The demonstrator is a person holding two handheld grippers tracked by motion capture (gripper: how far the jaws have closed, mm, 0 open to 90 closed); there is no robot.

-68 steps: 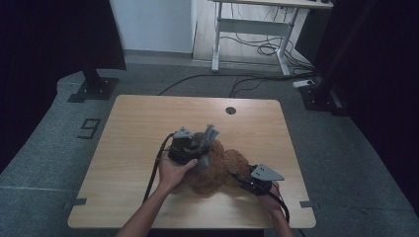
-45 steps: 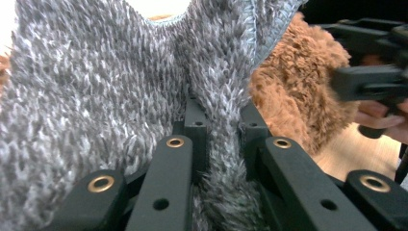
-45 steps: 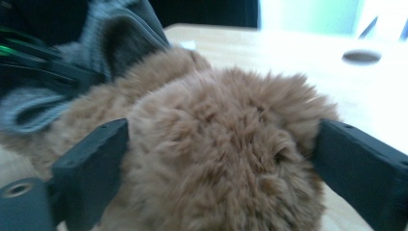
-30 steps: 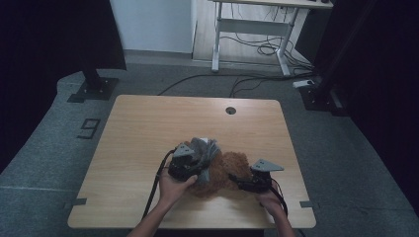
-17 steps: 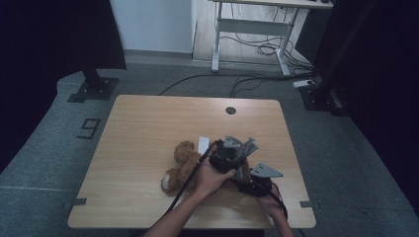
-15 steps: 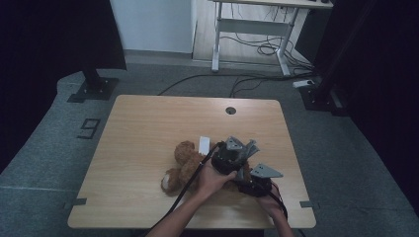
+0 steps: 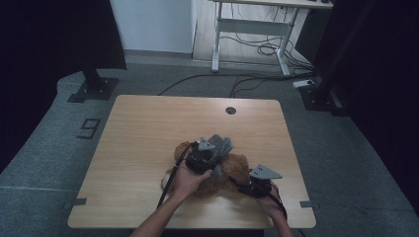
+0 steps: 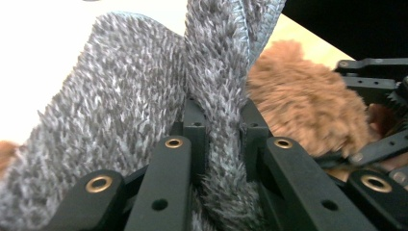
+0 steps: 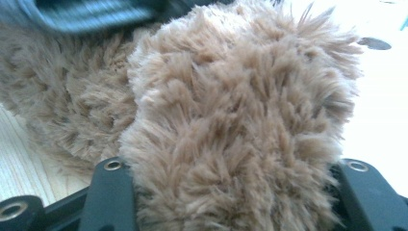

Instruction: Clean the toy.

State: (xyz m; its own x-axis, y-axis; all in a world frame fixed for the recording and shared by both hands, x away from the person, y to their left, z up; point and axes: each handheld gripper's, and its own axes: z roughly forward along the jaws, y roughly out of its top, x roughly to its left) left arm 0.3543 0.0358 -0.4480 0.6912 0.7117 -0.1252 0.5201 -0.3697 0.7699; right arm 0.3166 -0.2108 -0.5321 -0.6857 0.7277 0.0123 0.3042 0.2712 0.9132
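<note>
The left gripper (image 8: 219, 132) pinches a grey knitted cloth (image 8: 144, 96); the right gripper (image 9: 231, 192), just closing, clamps the brown plush toy (image 9: 231, 110).

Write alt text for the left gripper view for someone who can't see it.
The left gripper has its two black jaws shut on a fold of fuzzy grey knit fabric that rises up the middle. A brown plush toy lies behind it at right, on a light wooden table.

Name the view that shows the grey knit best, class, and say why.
The left gripper view: the grey knit looms close, a fold pinched between the jaws. The high view shows a small grey patch; the right gripper view, a blurred strip.
</note>
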